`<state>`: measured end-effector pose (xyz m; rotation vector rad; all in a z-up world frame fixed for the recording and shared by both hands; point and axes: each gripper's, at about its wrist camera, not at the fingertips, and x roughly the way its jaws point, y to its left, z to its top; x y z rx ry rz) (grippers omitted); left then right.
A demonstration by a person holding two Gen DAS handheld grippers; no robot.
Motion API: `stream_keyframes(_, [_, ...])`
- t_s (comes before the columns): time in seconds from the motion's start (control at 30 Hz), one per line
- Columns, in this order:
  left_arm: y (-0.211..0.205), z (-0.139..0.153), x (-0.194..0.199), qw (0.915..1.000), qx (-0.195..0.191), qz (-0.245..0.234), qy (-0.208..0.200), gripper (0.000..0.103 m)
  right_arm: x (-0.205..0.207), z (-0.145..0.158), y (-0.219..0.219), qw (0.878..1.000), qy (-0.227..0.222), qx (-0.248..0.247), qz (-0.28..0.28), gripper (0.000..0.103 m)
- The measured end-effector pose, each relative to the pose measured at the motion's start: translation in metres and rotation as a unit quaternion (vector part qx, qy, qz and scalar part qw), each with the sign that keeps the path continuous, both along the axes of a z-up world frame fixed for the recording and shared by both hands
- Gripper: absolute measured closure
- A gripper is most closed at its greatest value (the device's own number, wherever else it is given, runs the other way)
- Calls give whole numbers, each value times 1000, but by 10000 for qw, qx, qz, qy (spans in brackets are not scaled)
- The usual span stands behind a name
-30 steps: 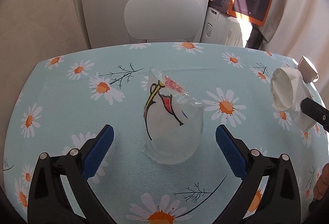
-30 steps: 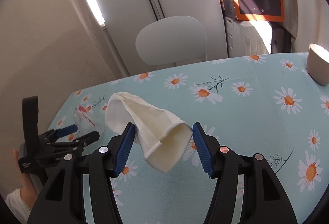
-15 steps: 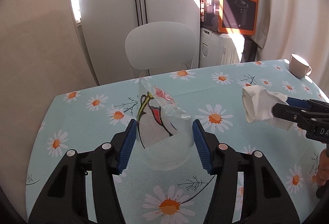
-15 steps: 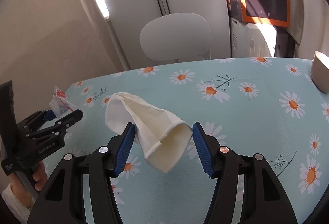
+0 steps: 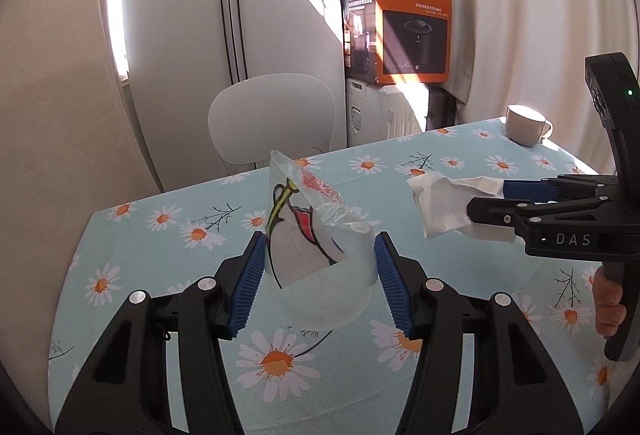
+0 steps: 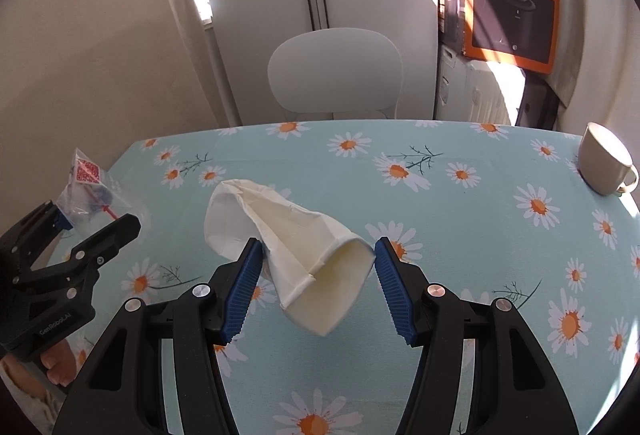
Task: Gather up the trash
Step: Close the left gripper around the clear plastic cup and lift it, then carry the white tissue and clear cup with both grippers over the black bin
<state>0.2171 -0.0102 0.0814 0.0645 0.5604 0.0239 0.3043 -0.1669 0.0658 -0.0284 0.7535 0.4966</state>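
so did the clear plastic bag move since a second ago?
Yes. The plastic bag lay on the tablecloth; now the left gripper, jaws just closed, holds it lifted, its top reaching up to the white chair.

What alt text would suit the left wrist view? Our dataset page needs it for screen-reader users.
The left gripper is shut on a crumpled clear plastic bag with red and yellow print, above a light blue daisy-print tablecloth. At right, the right gripper holds a crushed white paper cup; a white ceramic mug stands on the far corner.
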Motion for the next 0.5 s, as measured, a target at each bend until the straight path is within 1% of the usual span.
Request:
stream_keyframes(0.17, [-22,0,-10,9992,76,-378,-40,47,-20,-1,-30,9994,1,30,-334,48])
stream_keyframes(0.27, [-36,2,-13,9978,43,-654,-38,47,-36,0,-49,9985,-46,-25,-548,48])
stream_keyframes(0.37, [-55,3,-16,9954,21,-956,-37,47,-54,2,-69,9972,-100,-66,-744,48])
stream_keyframes(0.5, [-83,6,-22,9901,154,-1390,-80,47,-77,6,-95,9929,-217,-179,-1153,48])
